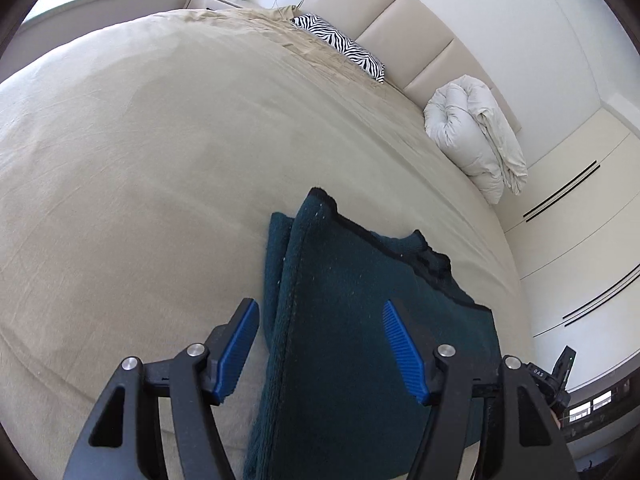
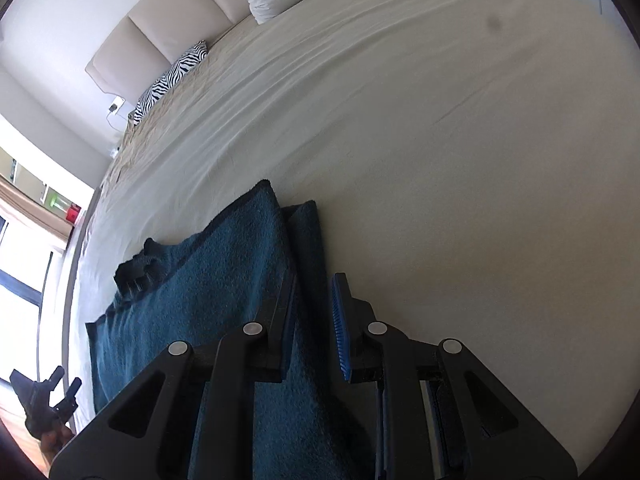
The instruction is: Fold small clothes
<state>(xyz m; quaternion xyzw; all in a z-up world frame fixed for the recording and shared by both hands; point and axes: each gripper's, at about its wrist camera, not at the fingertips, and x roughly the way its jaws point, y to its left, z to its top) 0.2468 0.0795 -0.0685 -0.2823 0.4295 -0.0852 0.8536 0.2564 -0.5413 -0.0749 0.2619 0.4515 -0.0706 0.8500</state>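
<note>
A dark teal fleece garment [image 1: 352, 320] with black trim lies partly folded on the beige bed sheet [image 1: 140, 168]. My left gripper [image 1: 320, 320] is open, its blue pads on either side of the garment's folded left edge, just above it. In the right wrist view the garment [image 2: 208, 280] lies at lower left. My right gripper [image 2: 316, 296] is open with a narrow gap, over the garment's right folded edge, holding nothing. The left gripper [image 2: 66, 388] shows small at the far lower left.
A zebra-print pillow [image 1: 340, 46] and a rolled white duvet [image 1: 476, 132] lie against the padded headboard [image 1: 404, 28]. White wardrobe doors [image 1: 580, 240] stand beyond the bed's right edge. A nightstand [image 1: 216, 0] is at the far corner.
</note>
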